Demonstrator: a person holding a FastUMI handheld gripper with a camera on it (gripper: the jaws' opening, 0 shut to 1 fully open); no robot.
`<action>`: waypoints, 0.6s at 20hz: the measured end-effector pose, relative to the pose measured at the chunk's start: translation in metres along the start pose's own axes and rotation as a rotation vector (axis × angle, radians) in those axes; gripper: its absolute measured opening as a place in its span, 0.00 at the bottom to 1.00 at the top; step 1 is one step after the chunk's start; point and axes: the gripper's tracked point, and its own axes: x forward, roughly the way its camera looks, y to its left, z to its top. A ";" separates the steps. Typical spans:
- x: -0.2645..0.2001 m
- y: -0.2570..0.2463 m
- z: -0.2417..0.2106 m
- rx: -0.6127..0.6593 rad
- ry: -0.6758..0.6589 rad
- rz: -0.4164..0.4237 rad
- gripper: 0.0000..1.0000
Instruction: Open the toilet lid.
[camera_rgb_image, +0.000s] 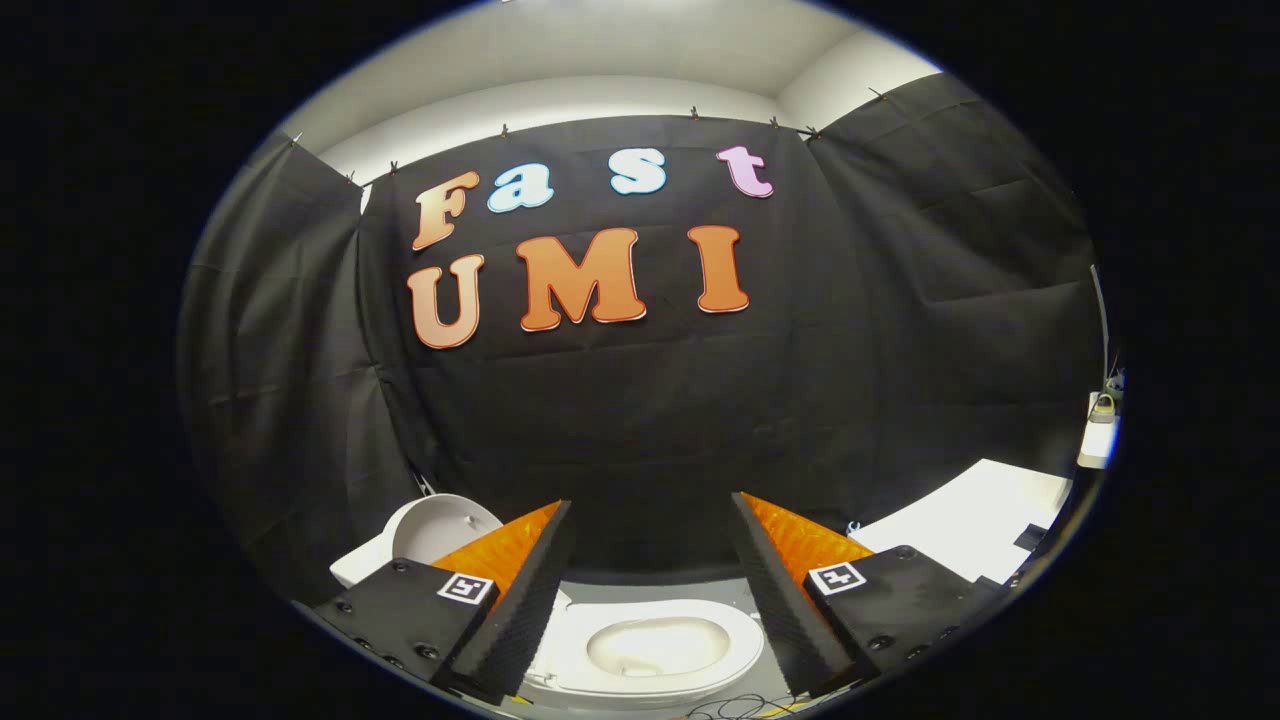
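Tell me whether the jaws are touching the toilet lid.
Apart. In the gripper view the gripper is open and holds nothing; the raised toilet lid stands off beyond the left jaw, with the open toilet seat below between the jaws.

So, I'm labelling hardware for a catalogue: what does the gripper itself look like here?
The gripper has two wedge-shaped fingers with ribbed black pads on their inner faces and orange bodies. Each sits on a black bolted block bearing a small square black-and-white marker.
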 end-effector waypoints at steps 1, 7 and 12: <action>0.000 0.000 0.001 -0.003 -0.001 0.000 0.99; -0.001 -0.005 0.007 -0.012 -0.014 -0.012 0.98; -0.003 -0.010 0.007 -0.011 -0.020 -0.019 0.98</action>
